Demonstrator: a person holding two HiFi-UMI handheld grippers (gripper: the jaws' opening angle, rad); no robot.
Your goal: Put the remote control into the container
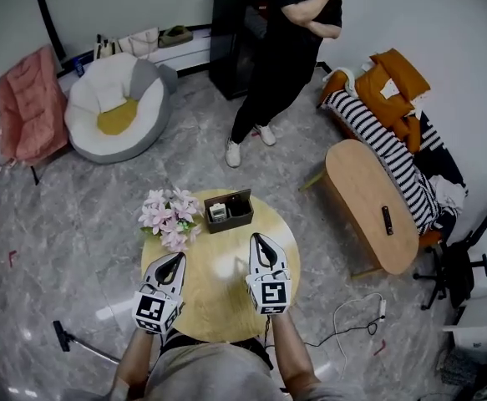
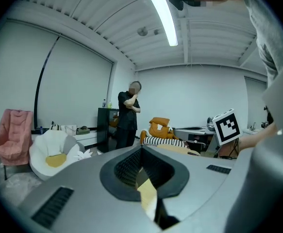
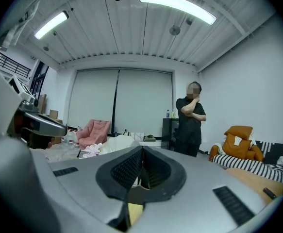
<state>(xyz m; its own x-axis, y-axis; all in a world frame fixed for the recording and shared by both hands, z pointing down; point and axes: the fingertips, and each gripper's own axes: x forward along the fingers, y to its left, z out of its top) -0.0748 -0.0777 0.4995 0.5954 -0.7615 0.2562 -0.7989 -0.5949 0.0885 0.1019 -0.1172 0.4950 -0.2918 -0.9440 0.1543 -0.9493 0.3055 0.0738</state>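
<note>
A black remote control [image 1: 387, 220] lies on the oval wooden side table [image 1: 360, 182] to the right; the right gripper view shows the remote [image 3: 268, 193] at its lower right edge. The brown open container [image 1: 229, 210] stands at the far side of the round wooden table [image 1: 218, 282], with a white item [image 1: 218, 212] in its left part. My left gripper [image 1: 179, 258] [image 2: 141, 148] hovers over the table's left side, shut and empty. My right gripper [image 1: 256, 238] [image 3: 142, 149] sits just short of the container, shut with nothing in it.
Pink flowers [image 1: 169, 215] stand left of the container. A person in black [image 1: 289, 48] stands beyond the table by a dark cabinet [image 1: 230, 32]. A white beanbag chair [image 1: 114, 107], a pink chair [image 1: 30, 111], a striped sofa with orange cushions [image 1: 393, 124] and floor cables [image 1: 352, 316] surround the tables.
</note>
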